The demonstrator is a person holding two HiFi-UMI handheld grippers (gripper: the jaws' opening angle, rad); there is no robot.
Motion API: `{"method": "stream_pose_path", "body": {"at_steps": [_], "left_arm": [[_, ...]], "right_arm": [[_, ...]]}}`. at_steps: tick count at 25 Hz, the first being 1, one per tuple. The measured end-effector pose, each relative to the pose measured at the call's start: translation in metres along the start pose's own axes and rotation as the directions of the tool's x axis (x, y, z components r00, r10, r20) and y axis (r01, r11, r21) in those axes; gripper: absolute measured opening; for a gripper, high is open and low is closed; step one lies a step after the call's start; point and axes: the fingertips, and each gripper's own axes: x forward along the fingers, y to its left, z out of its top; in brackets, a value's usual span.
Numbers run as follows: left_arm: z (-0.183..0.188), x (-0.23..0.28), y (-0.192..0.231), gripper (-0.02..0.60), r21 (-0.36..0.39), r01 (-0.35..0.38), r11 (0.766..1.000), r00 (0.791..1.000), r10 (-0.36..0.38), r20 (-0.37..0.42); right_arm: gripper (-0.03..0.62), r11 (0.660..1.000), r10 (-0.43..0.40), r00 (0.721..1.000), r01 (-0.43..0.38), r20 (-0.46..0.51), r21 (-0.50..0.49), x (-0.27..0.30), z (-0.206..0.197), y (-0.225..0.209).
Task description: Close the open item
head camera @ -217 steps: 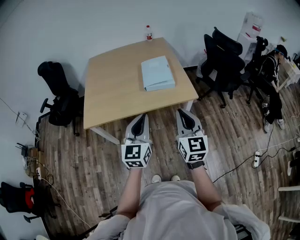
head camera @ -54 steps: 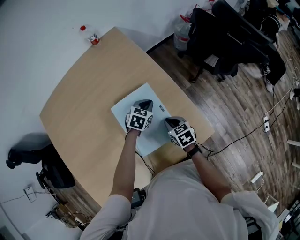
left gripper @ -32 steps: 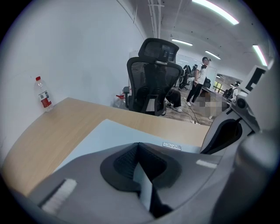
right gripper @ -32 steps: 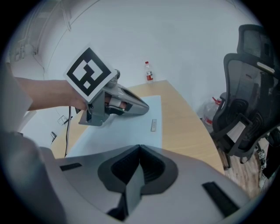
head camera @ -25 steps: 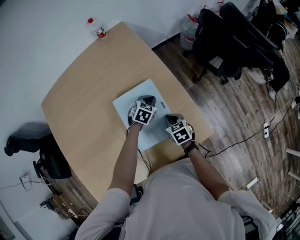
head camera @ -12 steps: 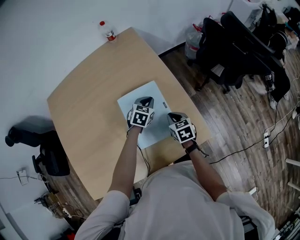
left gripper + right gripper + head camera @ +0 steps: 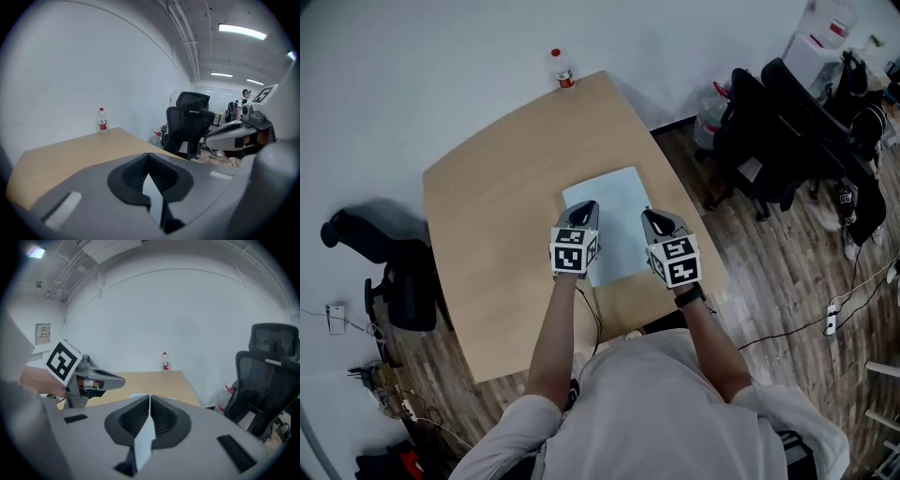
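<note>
A pale blue flat item lies on the wooden table, with no raised lid or flap showing in the head view. My left gripper is over the item's left edge, jaws shut with nothing between them. My right gripper is at the item's right edge, also shut and holding nothing. In the left gripper view the shut jaws point across the table. In the right gripper view the shut jaws face the far wall, with a sliver of the item just past them.
A water bottle stands at the table's far edge; it also shows as the bottle and the bottle. Black office chairs stand to the right, another chair to the left. Cables lie on the wood floor.
Both grippers have drawn back towards the near edge of the pale blue item. The left one has moved from over the item's middle to its left edge. The head view has shifted.
</note>
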Motion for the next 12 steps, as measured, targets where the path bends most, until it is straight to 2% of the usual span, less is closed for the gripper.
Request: {"method": "stream_pose_path", "body": {"at_steps": [5,12], "left_arm": [[0.037,-0.069,0.007,0.009,0.012,-0.105,0.994,0.983,0.102,0.154],[0.069,-0.150,0.005,0.009,-0.036,-0.217,0.975,0.924,0.217,0.315]], "right_arm": [[0.015,0.999,0.023,0.992,-0.019,0.124,-0.034,-0.022,0.045,0.025],[0.015,0.993,0.060,0.954,-0.028,0.295,-0.111,-0.056,0.106,0.067]]}}
